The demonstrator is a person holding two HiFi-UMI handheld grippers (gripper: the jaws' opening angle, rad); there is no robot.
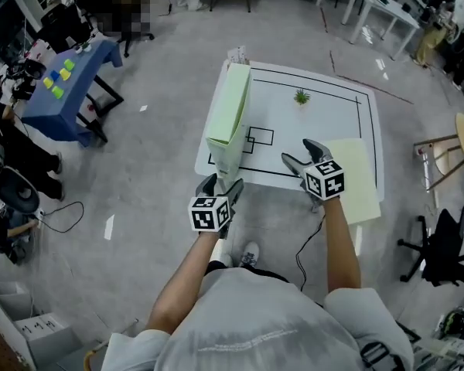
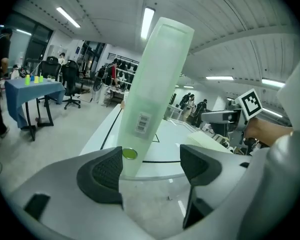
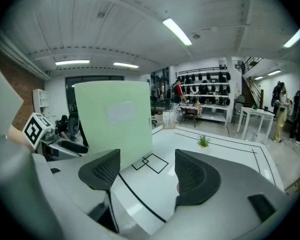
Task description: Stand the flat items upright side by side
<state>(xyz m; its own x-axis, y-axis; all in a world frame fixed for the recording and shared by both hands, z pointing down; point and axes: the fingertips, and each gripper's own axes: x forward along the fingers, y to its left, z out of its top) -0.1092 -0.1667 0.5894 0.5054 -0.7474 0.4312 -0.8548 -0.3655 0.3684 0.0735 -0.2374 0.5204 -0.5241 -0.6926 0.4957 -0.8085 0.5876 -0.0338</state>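
— Pale green flat case (image 1: 228, 118): upright at the white surface's (image 1: 325, 122) left edge. A second, pale yellow flat case (image 1: 354, 178) lies flat at the right corner.
— Claws?
— Left claw (image 1: 222, 185) spread, the green case's foot just beyond its pads. Right claw (image 1: 298, 153) spread, empty. Only the left gripper view shows the barcode label (image 2: 142, 123) on the narrow edge. Right gripper view shows the broad face.
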